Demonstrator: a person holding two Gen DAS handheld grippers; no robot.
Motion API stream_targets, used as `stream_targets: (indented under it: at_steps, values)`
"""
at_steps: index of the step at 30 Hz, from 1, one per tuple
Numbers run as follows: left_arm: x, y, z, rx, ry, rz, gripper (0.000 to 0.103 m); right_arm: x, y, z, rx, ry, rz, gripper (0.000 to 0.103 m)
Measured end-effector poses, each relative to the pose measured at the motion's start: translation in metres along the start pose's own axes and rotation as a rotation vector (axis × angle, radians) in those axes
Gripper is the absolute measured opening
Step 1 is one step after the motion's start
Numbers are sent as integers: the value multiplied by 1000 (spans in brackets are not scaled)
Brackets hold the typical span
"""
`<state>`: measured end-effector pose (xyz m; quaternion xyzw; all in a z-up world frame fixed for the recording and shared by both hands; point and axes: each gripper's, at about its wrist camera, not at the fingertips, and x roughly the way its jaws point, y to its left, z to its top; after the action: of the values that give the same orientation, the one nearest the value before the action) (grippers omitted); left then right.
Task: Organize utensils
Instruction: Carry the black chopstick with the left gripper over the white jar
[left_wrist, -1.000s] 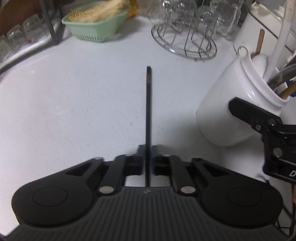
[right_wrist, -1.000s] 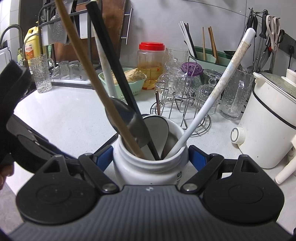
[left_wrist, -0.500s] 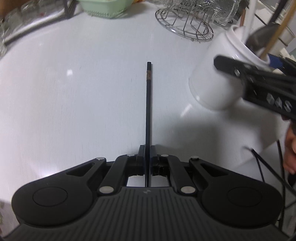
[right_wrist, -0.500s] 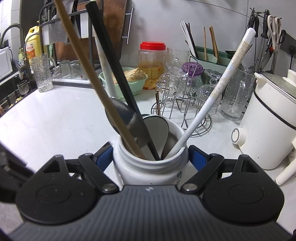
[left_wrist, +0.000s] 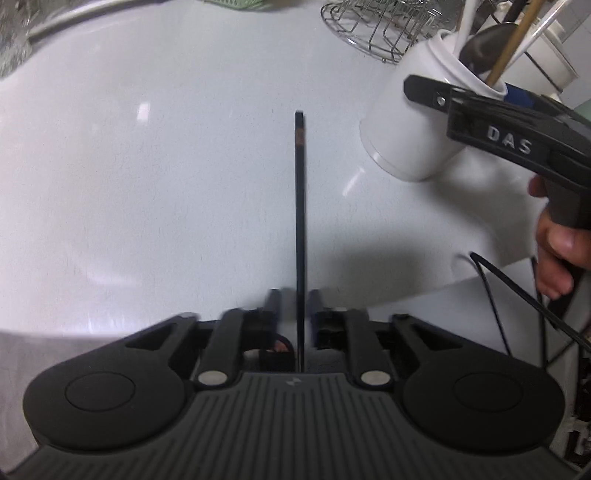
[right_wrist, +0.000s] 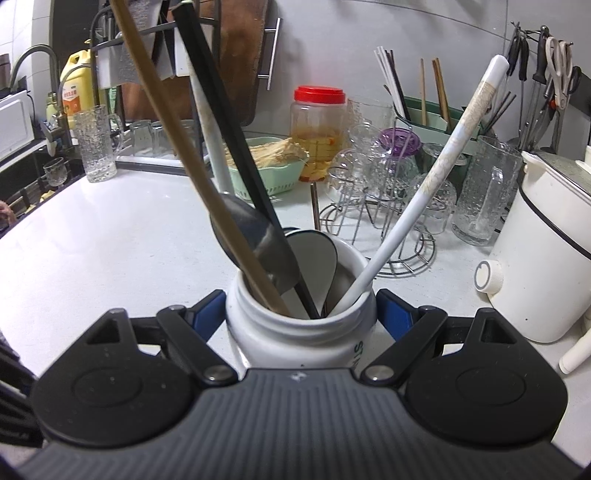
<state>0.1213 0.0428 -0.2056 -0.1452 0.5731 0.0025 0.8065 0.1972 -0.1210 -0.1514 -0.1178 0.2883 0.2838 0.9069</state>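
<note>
Black chopstick (left_wrist: 300, 221) — one — between the left gripper's (left_wrist: 294, 304) opening fingers; right gripper (right_wrist: 300, 314) clamps one white jar (right_wrist: 295, 332).

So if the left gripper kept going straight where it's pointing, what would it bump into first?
Probably the white countertop. The left gripper points steeply down at bare counter, its jaws opening around a black chopstick. The white jar sits off to the right.
</note>
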Motion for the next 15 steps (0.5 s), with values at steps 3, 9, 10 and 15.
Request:
stream_targets:
  at_steps: [3,9,10,15]
  values:
    - [-5,0,-12,-4,25,-17,44,0,2,-1,0,-5,3,89]
    - [8,7,-31,-53,87,-28,44,0,1,-1,8,-11,-4,89]
    - [12,7,-32,-58,94,-27,44,0,1,-1,8,-11,-4,89]
    - [25,10,-30,-88,111,26,31,0,1,-1,8,-10,-3,89]
